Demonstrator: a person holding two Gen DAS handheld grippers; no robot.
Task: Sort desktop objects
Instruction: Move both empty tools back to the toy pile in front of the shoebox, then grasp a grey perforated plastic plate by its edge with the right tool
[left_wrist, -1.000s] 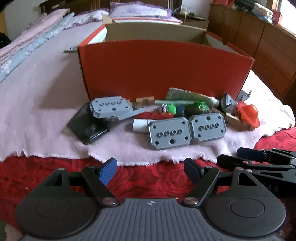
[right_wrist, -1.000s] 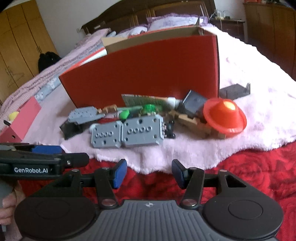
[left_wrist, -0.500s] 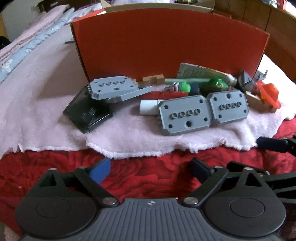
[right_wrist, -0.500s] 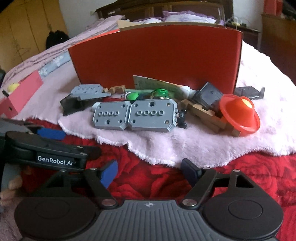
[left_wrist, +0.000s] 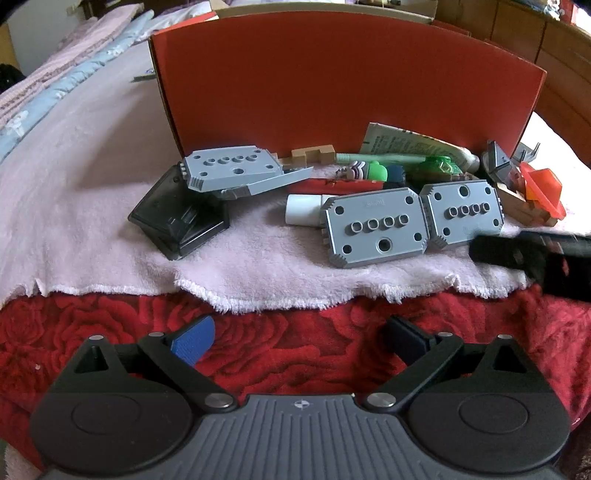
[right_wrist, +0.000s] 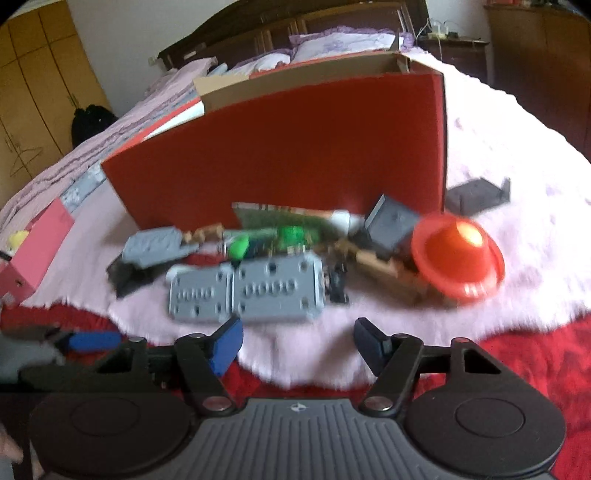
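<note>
While both jaws gape empty, toys crowd a pink towel over a red rose bedspread in a bedroom.

A pale pink fleece towel lies on a red rose-patterned blanket. On the towel stands a red cardboard box, with a clutter before it: two grey studded plastic plates side by side in front, a third grey studded plate resting on a dark square case at the left, and an orange plastic hat at the right.
</note>
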